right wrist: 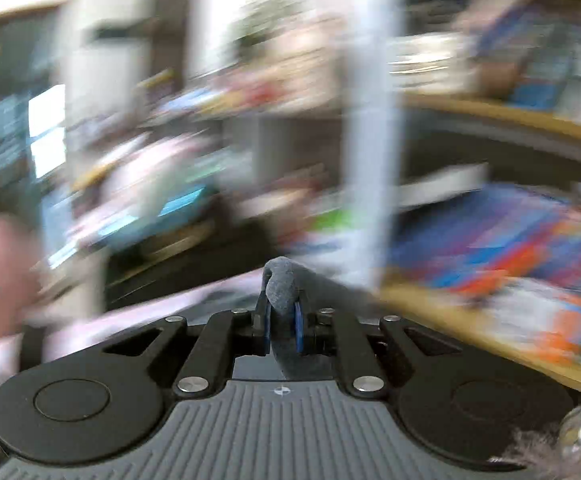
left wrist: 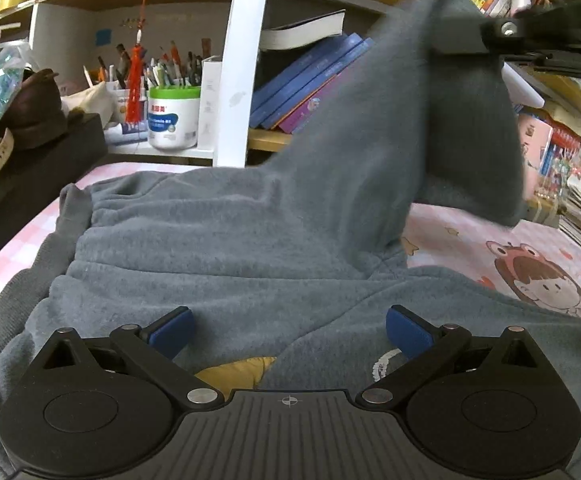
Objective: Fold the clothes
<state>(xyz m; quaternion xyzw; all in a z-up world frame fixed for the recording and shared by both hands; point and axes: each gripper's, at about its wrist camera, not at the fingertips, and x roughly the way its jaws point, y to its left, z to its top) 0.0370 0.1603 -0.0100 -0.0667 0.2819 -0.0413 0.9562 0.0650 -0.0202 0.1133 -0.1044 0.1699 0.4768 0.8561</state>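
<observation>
A grey fleece garment (left wrist: 218, 240) lies spread on a pink patterned cloth (left wrist: 490, 240). Part of it rises to the upper right, where my right gripper (left wrist: 530, 40) holds it high. My left gripper (left wrist: 288, 330) is open just above the garment's near part, its blue pads (left wrist: 172, 330) wide apart. A yellow patch (left wrist: 238, 372) shows under the grey fabric near the left gripper's base. In the right wrist view, my right gripper (right wrist: 282, 320) is shut on a fold of the grey garment (right wrist: 280, 292). That view is heavily blurred.
Shelves behind the table hold blue books (left wrist: 310, 76), a white and green pen tub (left wrist: 174, 120) and a red tassel (left wrist: 134, 80). A white upright post (left wrist: 238, 80) stands at the table's back edge. Dark items (left wrist: 30, 108) sit at the left.
</observation>
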